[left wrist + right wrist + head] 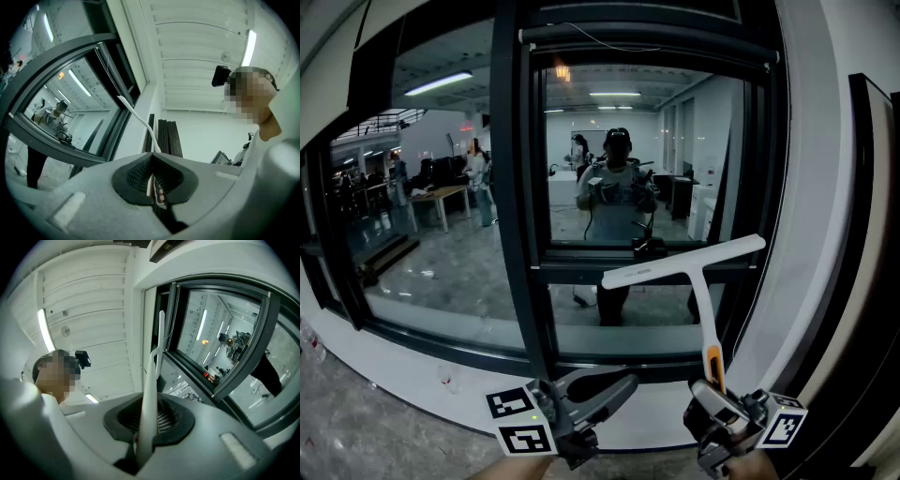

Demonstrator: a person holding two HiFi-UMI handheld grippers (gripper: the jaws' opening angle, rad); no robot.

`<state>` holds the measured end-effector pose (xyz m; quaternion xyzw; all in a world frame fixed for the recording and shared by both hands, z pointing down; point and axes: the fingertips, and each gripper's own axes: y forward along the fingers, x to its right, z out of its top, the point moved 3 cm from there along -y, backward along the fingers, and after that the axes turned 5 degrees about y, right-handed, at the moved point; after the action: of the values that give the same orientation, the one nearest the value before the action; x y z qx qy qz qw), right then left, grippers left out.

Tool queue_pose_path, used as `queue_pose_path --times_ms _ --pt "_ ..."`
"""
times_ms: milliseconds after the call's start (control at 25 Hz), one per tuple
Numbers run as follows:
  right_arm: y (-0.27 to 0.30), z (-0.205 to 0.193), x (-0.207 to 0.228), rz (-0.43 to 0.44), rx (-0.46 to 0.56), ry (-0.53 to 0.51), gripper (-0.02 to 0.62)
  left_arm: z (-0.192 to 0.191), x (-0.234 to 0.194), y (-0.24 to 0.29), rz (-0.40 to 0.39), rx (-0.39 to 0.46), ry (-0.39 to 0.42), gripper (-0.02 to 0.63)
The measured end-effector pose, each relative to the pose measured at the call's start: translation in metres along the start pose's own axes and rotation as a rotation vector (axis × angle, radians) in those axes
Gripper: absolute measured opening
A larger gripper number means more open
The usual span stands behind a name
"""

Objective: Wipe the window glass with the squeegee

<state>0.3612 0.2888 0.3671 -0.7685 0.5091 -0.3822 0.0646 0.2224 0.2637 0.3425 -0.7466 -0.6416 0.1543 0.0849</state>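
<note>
The right gripper (713,392) is clenched on the squeegee (704,305). In the right gripper view its jaws (149,420) press the white handle (151,394) from both sides, and the lower end of the handle is hidden between them. In the head view the handle has an orange part just above the jaws. The blade (684,263) is tilted, its right end higher, and it lies in front of the lower crossbar of the dark frame (511,187). I cannot tell if the blade touches the glass (441,187).

The left gripper (619,386) is low, beside the right one, and it grasps nothing. In the left gripper view its jaws (152,176) are pressed together with only a thin slit, and the squeegee (138,119) shows beyond them as a thin white line.

Both hands are cut off by the bottom edge of the head view. A small grey mark on the blade is too small to read. The marker cubes (522,422) carry only black squares.
</note>
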Motion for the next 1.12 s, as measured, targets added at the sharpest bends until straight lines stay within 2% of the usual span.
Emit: queue_pose_path --times_ms 520,880,1120 --pt "-0.003 -0.02 0.009 -0.014 -0.02 0.045 0.044 -0.016 -0.005 -0.019 0.043 0.001 -0.05 -0.003" --pt "-0.001 -0.002 0.017 0.014 -0.011 0.068 0.048 -0.014 -0.017 -0.013 0.07 0.01 -0.054 -0.003" --pt "0.023 -0.014 0.03 0.035 -0.022 0.081 0.048 -0.013 -0.034 -0.034 0.084 0.013 -0.043 -0.003"
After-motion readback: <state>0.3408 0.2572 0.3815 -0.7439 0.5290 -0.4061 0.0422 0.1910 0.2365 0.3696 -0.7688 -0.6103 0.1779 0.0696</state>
